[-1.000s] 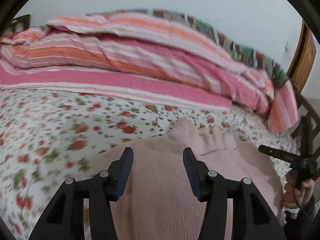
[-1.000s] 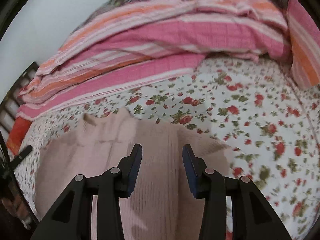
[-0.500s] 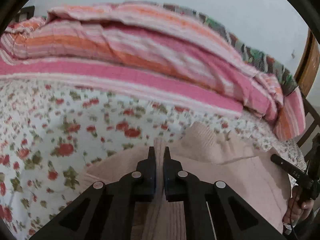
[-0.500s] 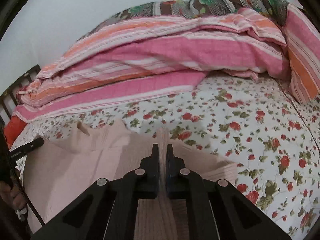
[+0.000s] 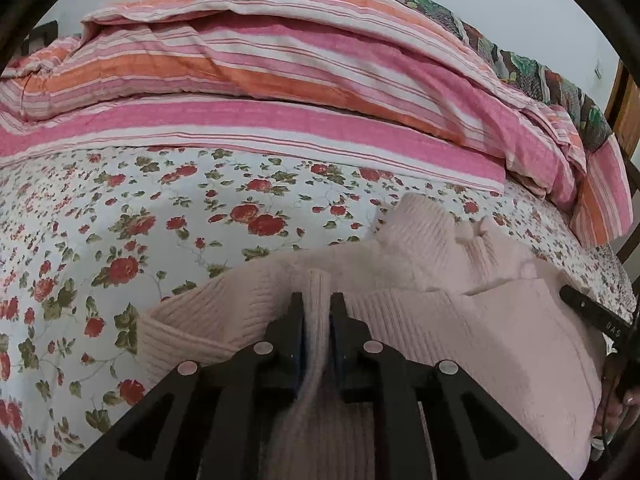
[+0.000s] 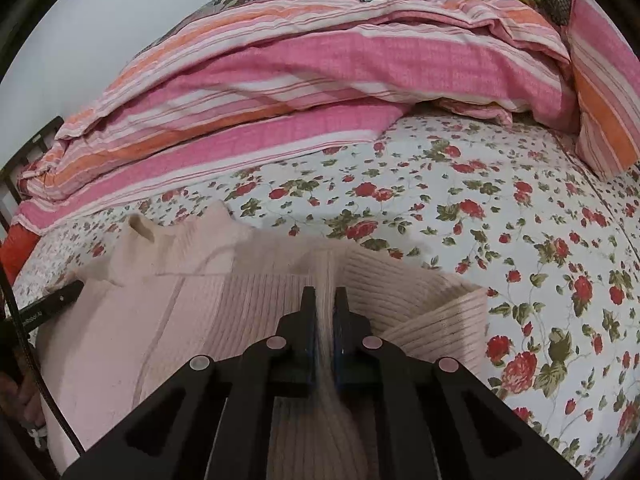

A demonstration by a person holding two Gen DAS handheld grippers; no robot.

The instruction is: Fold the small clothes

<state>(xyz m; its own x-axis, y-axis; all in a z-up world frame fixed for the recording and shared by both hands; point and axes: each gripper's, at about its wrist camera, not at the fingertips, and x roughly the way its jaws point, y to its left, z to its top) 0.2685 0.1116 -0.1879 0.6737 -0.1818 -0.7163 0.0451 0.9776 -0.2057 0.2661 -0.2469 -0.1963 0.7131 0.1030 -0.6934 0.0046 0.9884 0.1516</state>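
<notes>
left gripper (image 5: 317,306): has just closed, pinching a ridge of the pink knit sweater (image 5: 460,332) | right gripper (image 6: 324,300): has just closed, clamped on another ridge of it | sweater: spread on floral bedsheet (image 5: 168,216) | behind: striped quilt (image 5: 280,80)

Spread on the bedsheet (image 5: 168,216), nearest the cameras: a sweater (image 5: 460,332), collar (image 6: 140,226) pointing away toward the quilt (image 5: 280,92). Heaped behind the sweater, along the far edge of the bed. To the right of the quilt, a pillow (image 6: 604,92). Behind everything, a wall (image 6: 120,12).
</notes>
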